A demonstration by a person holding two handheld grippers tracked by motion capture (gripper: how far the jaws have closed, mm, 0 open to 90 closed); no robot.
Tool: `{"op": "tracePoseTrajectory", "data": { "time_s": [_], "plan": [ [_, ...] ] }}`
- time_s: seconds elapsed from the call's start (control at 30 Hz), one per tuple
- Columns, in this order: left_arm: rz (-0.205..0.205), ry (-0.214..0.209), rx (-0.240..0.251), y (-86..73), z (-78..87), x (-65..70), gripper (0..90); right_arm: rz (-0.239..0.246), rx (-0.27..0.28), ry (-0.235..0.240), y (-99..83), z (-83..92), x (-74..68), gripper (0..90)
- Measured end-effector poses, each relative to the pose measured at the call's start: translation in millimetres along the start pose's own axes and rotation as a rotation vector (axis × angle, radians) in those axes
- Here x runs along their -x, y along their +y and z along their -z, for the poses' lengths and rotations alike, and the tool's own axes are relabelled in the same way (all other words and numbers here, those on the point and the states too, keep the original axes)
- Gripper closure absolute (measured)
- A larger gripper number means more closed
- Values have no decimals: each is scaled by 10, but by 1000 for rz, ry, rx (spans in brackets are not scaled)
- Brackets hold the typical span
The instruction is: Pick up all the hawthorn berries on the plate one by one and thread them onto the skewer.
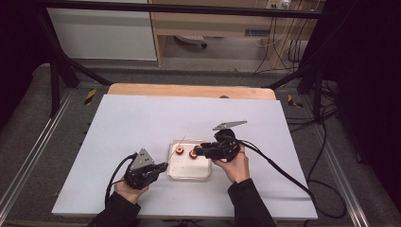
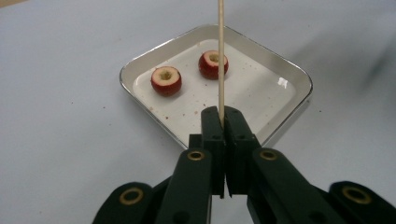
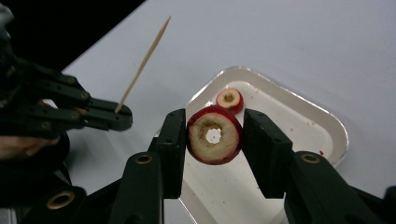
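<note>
From above, our left claw (image 1: 161, 166) and right claw (image 1: 197, 151) work over the tray (image 1: 188, 175) on the bench (image 1: 142, 118). Our left claw view shows it clamped on the skewer (image 2: 220, 56). In our right claw view, the cored fruit ring (image 3: 214, 135) is pinched above the tray; we should line its hole up with the skewer tip.

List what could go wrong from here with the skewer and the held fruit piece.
1. The right gripper pinches the cored red fruit piece only by its rounded sides; it might slip and drop.
2. The left gripper grips the thin skewer at its lower end, so the long free tip may wobble and miss the hole.
3. A miss could knock the metal tray.
</note>
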State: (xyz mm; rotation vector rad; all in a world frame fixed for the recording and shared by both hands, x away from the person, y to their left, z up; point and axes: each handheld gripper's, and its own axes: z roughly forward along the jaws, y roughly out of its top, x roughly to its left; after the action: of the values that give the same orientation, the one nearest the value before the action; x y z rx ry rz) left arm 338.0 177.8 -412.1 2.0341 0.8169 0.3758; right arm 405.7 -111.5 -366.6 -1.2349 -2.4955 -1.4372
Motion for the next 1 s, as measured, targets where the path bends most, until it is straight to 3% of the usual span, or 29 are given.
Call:
{"op": "tracePoseTrajectory", "data": {
  "time_s": [0.4,0.43,1.0],
  "plan": [
    [96,18,49,-13,29,-30,881,-118,277,54,-67,37,40,609],
    [101,20,51,-13,30,-27,882,-130,318,59,-72,21,38,609],
    [121,-1,88,16,41,93,881,-233,590,118,-31,-4,-27,610]
  ]
}}
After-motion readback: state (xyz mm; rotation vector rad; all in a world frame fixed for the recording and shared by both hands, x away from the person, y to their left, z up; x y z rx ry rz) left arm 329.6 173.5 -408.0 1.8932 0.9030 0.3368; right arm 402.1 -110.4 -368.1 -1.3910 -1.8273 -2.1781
